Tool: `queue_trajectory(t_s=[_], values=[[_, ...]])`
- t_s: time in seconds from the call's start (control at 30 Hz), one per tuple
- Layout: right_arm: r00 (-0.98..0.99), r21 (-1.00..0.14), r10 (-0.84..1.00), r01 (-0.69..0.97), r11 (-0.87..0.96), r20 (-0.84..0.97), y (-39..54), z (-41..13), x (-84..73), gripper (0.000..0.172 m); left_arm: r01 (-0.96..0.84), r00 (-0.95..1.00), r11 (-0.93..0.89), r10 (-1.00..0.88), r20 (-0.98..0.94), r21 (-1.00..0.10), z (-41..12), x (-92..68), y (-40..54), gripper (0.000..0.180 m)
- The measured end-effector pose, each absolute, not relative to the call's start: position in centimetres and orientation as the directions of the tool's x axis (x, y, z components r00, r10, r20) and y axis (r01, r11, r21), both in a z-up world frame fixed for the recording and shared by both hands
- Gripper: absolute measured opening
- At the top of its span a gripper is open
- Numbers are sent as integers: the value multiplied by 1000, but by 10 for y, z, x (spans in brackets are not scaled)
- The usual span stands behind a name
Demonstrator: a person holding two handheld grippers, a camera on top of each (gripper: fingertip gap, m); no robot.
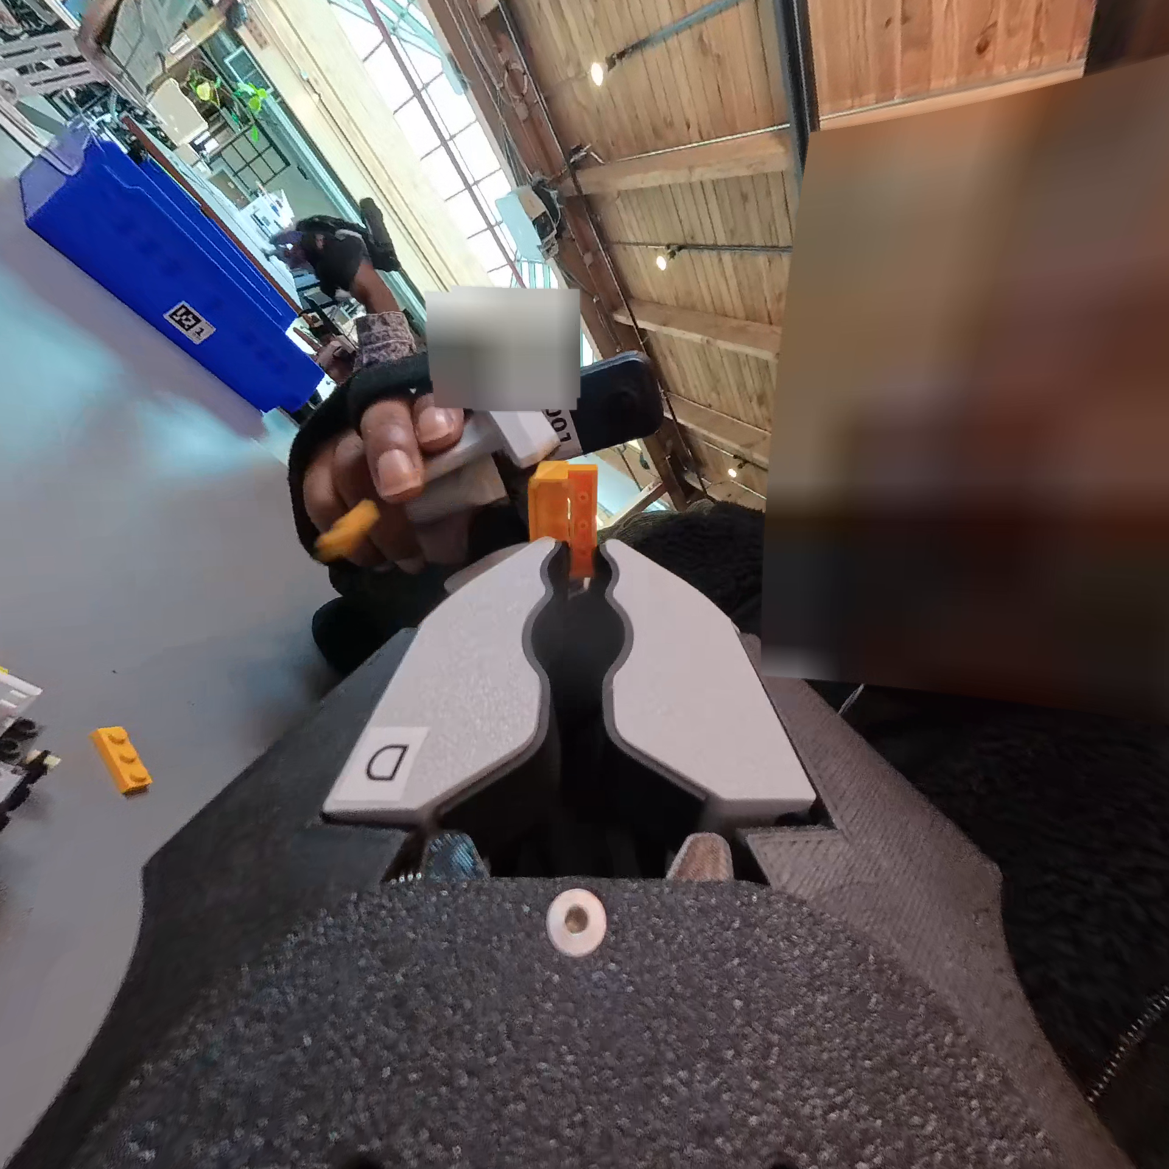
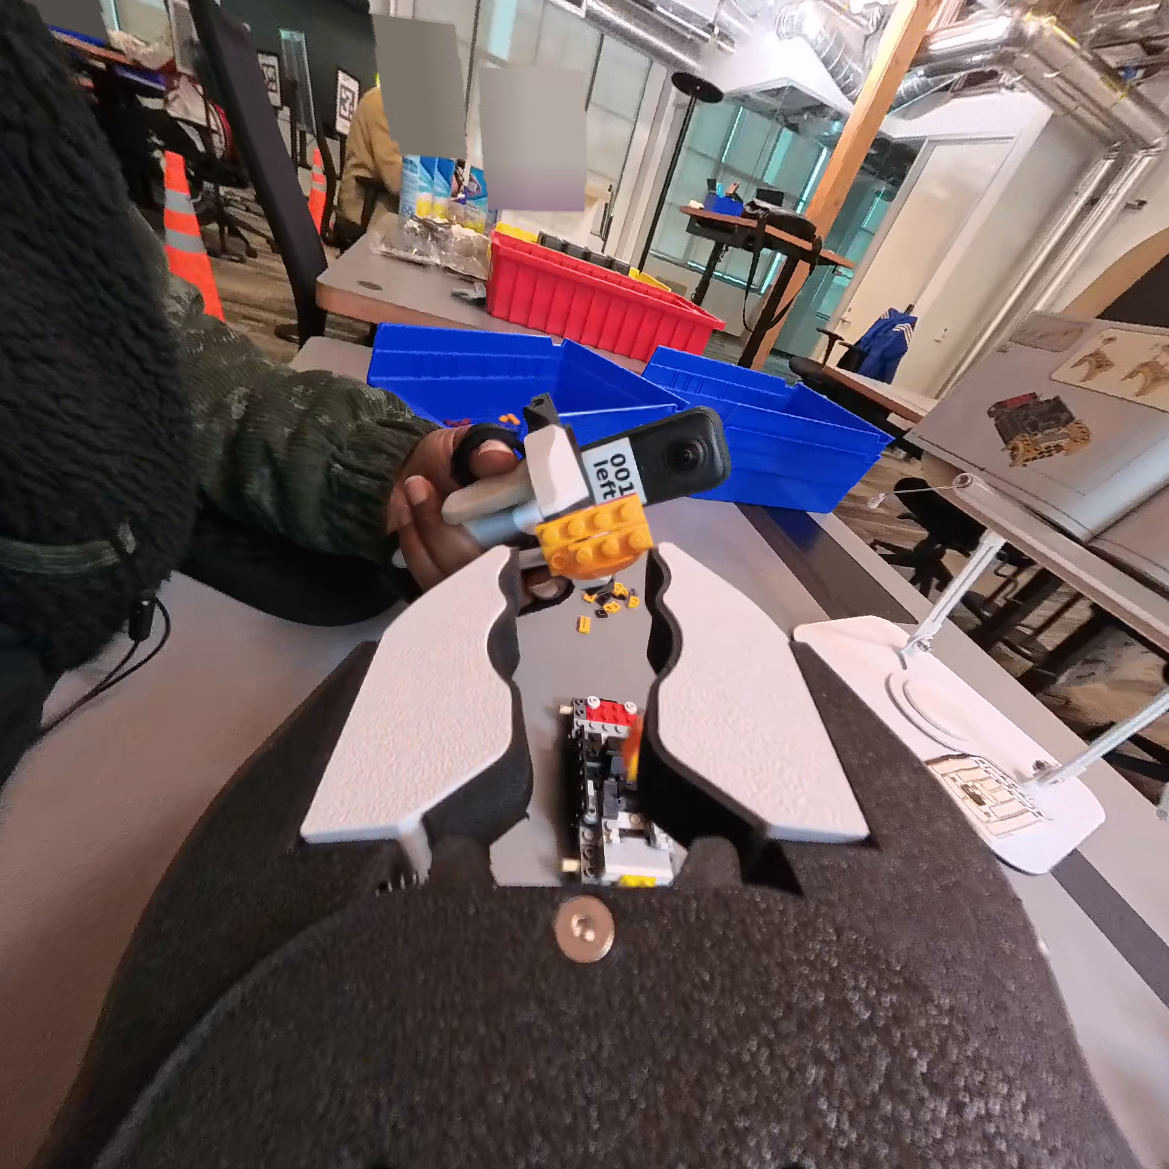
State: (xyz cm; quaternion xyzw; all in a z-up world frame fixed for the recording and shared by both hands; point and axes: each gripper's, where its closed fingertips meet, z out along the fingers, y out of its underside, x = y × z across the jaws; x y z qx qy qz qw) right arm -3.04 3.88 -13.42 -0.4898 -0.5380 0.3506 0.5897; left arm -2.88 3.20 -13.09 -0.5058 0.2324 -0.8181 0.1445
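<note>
The left gripper [image 1: 577, 556] pinches joined orange bricks [image 1: 565, 506] at its tips; the right gripper [image 2: 579, 569], jaws apart, holds nothing just below them.

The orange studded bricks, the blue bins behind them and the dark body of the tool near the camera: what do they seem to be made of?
Orange studded bricks: seemingly hard moulded plastic, smooth with a slight sheen, crisp round studs. Blue bins: probably rigid plastic, glossy, with ribbed walls. Dark body of the right tool: rough, grainy and matte, perhaps printed plastic or a fibre-filled composite; the look leaves it open.
</note>
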Motion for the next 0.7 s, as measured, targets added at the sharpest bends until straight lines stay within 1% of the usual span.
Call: queue_trajectory(t_s=[0.13,0.2,0.33,0.37,0.53,0.7], values=[[157,-960,948,94,264,276,36,-132,-29,36,-7,-433,-824,-509,744,-567,-131,-29,28,8],[138,-969,960,71,236,244,35,-130,-28,30,-16,-424,-801,-536,730,-598,-131,-28,25,9],[120,-990,983,0,142,141,39,-120,-19,27,-40,-361,-714,-642,677,-699,-138,-25,19,8],[109,-993,987,-2,118,117,39,-120,-18,27,-44,-345,-683,-675,653,-729,-139,-24,18,8],[7,-1000,1000,10,7,7,32,-127,-20,15,-76,-260,-503,-823,504,-861,-146,-20,11,8],[-66,-998,997,44,-36,-38,24,-134,-23,12,-94,-233,-407,-878,417,-909,-149,-19,7,8]])
